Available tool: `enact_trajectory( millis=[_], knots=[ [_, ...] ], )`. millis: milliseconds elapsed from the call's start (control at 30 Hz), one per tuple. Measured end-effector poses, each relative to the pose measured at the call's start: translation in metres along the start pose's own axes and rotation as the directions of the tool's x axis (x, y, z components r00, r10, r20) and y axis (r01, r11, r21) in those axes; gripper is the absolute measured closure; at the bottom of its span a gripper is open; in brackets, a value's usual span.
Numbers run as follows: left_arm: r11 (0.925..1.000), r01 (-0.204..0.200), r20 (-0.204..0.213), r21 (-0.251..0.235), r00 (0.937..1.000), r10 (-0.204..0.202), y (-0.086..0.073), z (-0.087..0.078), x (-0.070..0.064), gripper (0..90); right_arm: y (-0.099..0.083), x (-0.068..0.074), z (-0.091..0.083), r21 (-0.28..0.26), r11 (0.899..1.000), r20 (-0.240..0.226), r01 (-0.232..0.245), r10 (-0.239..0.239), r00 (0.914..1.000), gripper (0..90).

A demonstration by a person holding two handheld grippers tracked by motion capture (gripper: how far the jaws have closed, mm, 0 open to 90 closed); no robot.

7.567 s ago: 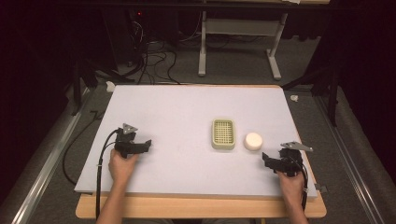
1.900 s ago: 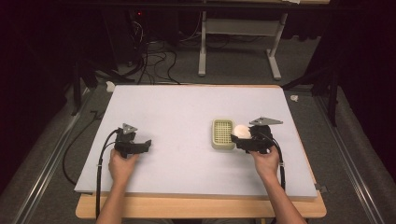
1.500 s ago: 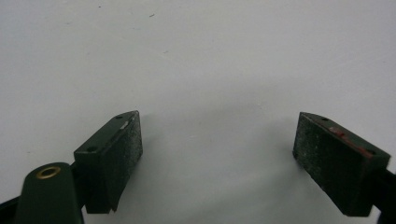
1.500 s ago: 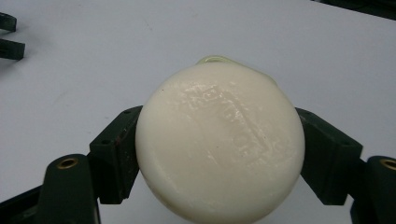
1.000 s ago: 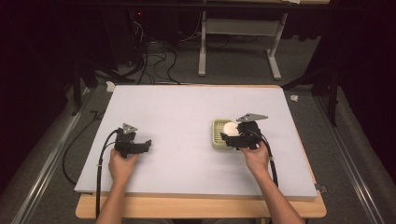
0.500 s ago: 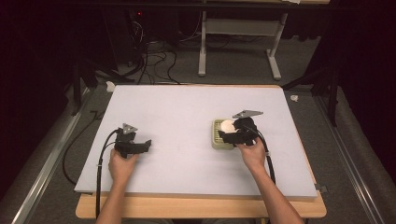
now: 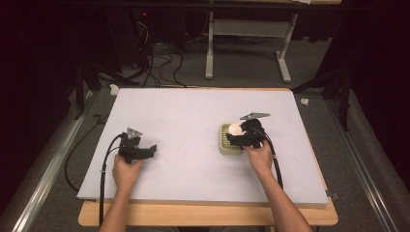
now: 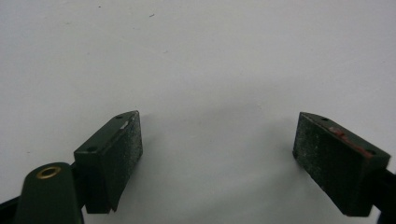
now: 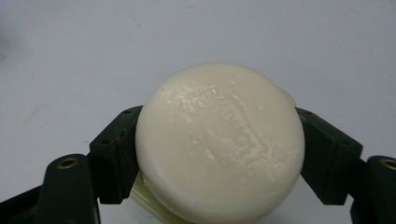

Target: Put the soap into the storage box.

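White table [image 7: 193, 116] now has the right gripper [image 7: 235, 134], clamping round cream soap [image 9: 219, 144], over the soap dish [image 7: 225, 145]; left gripper [image 8: 217, 154] spread.

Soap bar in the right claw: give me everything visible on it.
The soap bar is a round, cream-white puck with smooth, rounded edges and a faint embossed rectangular stamp on its flat face, too soft to read. It looks waxy and dry. The right claw grips it, one black jaw pressed on each side, face toward the camera. In the high view it sits above the pale green soap dish on the white table; contact with the dish cannot be told.
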State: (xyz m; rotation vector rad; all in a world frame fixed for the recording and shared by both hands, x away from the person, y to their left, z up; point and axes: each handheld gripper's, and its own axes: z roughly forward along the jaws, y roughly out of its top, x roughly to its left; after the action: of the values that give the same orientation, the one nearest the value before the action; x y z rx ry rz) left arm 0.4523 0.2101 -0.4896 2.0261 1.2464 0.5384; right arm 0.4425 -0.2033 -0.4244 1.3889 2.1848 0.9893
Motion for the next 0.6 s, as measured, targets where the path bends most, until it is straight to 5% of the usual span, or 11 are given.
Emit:
enact_trajectory(
  millis=[600],
  knots=[
    [1.0000,0.000,0.001,-0.001,1.0000,0.000,0.000,0.000,0.000,16.2,0.000,0.007,0.016,0.045,0.999,0.010,0.024,-0.024,0.9997,24.7]
  ],
)
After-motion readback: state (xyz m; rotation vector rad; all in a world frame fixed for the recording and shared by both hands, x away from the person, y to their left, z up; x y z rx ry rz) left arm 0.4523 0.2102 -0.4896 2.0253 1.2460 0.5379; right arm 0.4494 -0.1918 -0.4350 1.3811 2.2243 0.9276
